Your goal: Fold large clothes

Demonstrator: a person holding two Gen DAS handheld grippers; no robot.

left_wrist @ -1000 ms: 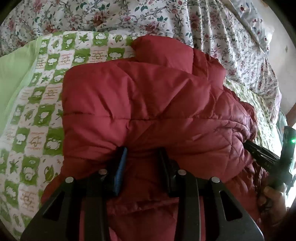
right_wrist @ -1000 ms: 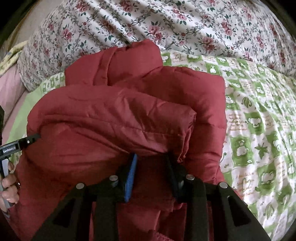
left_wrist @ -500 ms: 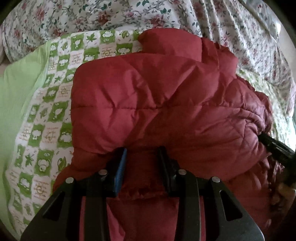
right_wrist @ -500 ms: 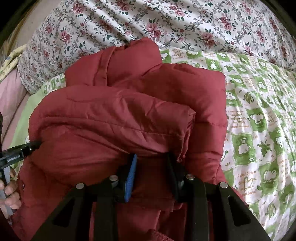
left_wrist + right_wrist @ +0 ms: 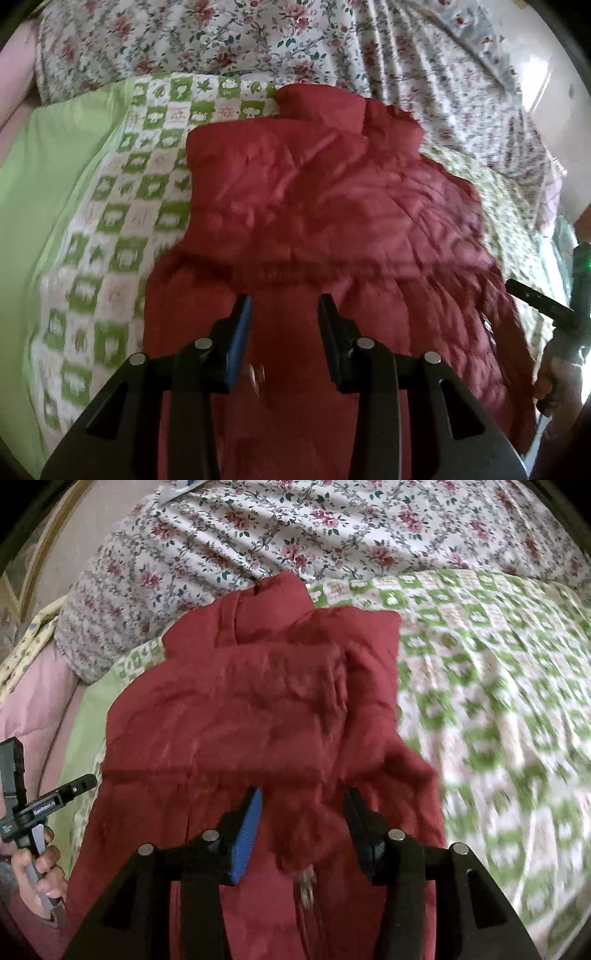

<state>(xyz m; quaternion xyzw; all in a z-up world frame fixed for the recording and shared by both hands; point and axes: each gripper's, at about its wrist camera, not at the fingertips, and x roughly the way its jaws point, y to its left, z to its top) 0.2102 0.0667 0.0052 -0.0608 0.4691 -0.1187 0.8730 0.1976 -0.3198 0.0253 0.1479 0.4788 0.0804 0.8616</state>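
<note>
Jacket (image 5: pixel 332 206), dark red & quilted, lay spread on the bed, upper half doubled over the lower part, collar end pointing toward the floral bedding (image 5: pixel 229 44) at the far side. Seen from the right wrist cam, jacket (image 5: pixel 240 709) showed a folded flap across the middle w/ a fold edge just ahead of the fingers. Under it lay a green-and-white check sheet (image 5: pixel 110 236), w/ a plain light-green strip along its left edge in the left view; the same check sheet (image 5: pixel 498 686) filled the right side of the right view, blurred. Floral bedding (image 5: pixel 295 528) bunched up behind the jacket there too.

Left gripper (image 5: pixel 284 310) sat over the jacket's near part, jaws apart, red fabric showing between them; pads did not look pressed on cloth, so released. It also showed in the right view, left gripper (image 5: pixel 79 784), held by a hand (image 5: pixel 40 867) at the jacket's left edge.

Right gripper (image 5: pixel 303 805) had just been opening; a bunch of red fabric lay between its jaws but the pads stood clear of it, so released. Right gripper (image 5: pixel 532 299) appeared at the jacket's right edge in the left view, part cut off.
</note>
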